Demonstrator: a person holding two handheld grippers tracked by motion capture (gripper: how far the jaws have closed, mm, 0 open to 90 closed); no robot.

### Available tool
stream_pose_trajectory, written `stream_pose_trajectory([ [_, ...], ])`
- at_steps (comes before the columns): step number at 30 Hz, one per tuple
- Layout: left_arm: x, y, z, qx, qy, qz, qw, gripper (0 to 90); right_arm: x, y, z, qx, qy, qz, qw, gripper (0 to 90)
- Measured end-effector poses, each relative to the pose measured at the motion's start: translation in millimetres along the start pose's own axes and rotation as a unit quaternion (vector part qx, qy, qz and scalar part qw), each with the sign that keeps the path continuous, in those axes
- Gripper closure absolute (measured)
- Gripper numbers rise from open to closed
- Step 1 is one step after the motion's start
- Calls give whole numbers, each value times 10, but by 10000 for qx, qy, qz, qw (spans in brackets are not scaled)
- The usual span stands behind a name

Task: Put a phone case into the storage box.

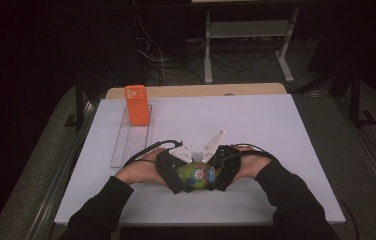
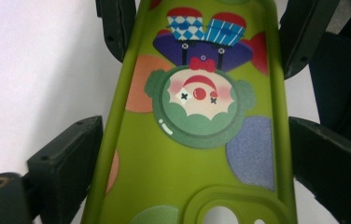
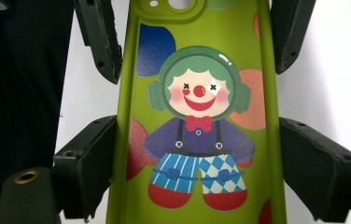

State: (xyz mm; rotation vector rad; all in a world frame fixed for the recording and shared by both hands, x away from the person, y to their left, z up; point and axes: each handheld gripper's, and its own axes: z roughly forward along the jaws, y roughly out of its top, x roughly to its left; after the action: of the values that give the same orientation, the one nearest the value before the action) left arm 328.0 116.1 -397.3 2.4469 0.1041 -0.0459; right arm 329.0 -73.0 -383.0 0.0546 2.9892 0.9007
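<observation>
A green phone case [image 1: 197, 175] printed with a clown sits low over the near middle of the white table [image 1: 256, 125], held from both ends. The left gripper [image 1: 176, 172] clamps its jaws on the case's long edges, and the right gripper [image 1: 218, 172] does likewise from the right. At the far left, an orange phone [image 1: 137, 105] stands on a clear tray [image 1: 131, 142]

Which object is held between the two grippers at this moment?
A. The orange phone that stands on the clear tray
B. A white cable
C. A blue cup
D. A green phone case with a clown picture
D: the green phone case with the clown print lies between the jaws of the left gripper and the right gripper, while the orange phone stands apart on the clear tray.
</observation>
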Motion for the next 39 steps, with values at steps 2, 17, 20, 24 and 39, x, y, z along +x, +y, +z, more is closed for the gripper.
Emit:
stream_pose_trajectory([
  [2, 0, -4, 1, -15, 0, -17, 10000, 75, 2, 2, 1, -2, 13, 2, 10000, 149],
  [17, 21, -11, 7, 85, -132, -44, 9999, 128, 5, 4, 6, -11, 15, -47, 10000, 148],
  [20, 40, -15, 15, 83, -214, -80, 9997, 135, 3, -1, 9, -23, 17, -60, 10000, 147],
  [24, 33, -16, 10, 45, -240, -76, 9997, 139, 1, -13, 14, -47, 68, 29, 10000, 143],
  [39, 81, -95, -39, -143, 275, -799, 9963, 142, -88, -311, -307, -718, -596, 901, 9915, 66],
])
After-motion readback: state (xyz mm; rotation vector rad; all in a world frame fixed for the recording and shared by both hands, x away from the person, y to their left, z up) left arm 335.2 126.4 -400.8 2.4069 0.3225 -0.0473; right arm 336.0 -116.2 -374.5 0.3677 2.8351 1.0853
